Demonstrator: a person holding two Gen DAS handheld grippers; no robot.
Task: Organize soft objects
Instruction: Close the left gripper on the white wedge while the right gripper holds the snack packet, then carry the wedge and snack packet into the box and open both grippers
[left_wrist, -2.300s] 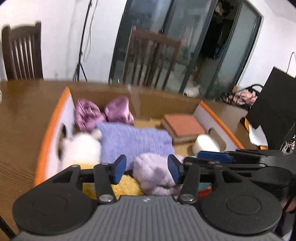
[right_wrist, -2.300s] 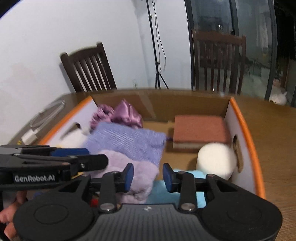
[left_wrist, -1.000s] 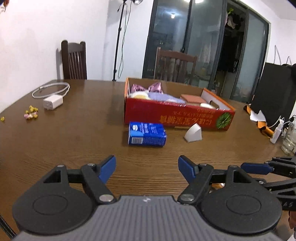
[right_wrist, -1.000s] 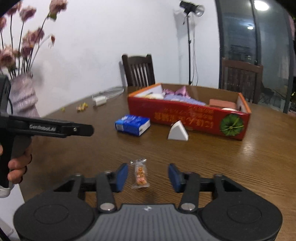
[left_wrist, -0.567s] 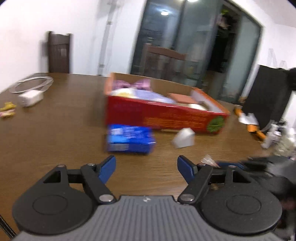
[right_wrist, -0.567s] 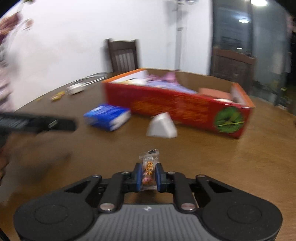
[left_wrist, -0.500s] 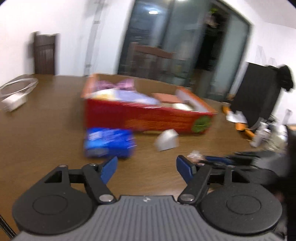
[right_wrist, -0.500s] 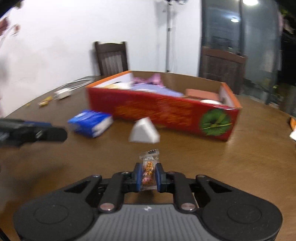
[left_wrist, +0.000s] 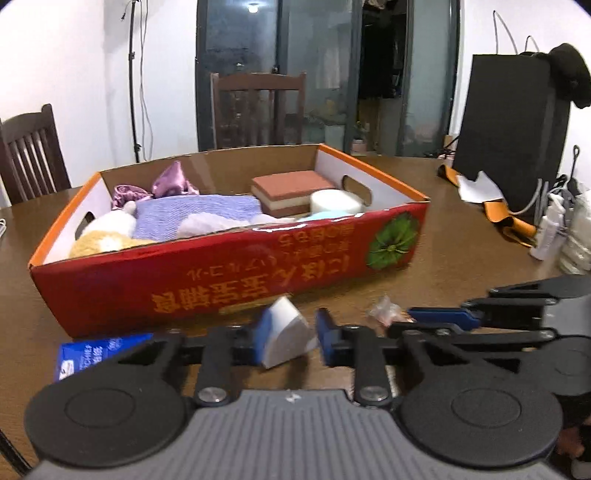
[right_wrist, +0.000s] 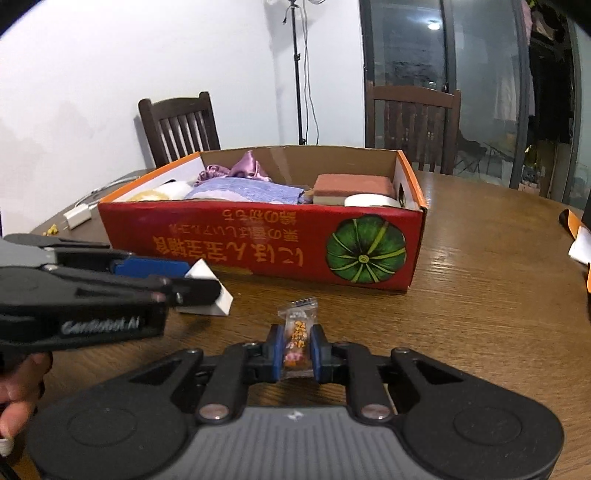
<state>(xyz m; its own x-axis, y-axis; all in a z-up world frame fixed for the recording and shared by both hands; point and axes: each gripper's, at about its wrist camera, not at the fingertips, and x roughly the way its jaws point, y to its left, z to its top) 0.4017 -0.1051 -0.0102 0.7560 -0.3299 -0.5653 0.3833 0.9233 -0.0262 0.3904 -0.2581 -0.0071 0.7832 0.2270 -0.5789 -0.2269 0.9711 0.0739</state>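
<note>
A red cardboard box (left_wrist: 229, 280) (right_wrist: 258, 240) holds soft things: a purple knit cloth (left_wrist: 195, 214), a purple bow (left_wrist: 166, 184), a plush toy (left_wrist: 103, 236), a brown sponge (left_wrist: 291, 188) and a white roll (left_wrist: 334, 201). My left gripper (left_wrist: 290, 338) has its jaws around a white wedge-shaped piece (left_wrist: 286, 332) (right_wrist: 210, 291) on the table in front of the box; a small gap shows at the right pad. My right gripper (right_wrist: 297, 349) is shut on a small candy packet (right_wrist: 297, 332) (left_wrist: 384, 310), held just right of the wedge.
A blue packet (left_wrist: 92, 350) lies at the box's front left corner. A black panel (left_wrist: 513, 155), an orange-and-white item (left_wrist: 491, 206) and bottles (left_wrist: 550, 232) stand at the right. A white charger with cable (right_wrist: 77, 216) lies left. Chairs (right_wrist: 181, 125) stand behind the table.
My left gripper has moved forward to the white wedge and narrowed its jaws around it. My right gripper closed on the candy packet and still holds it, now nearer the box.
</note>
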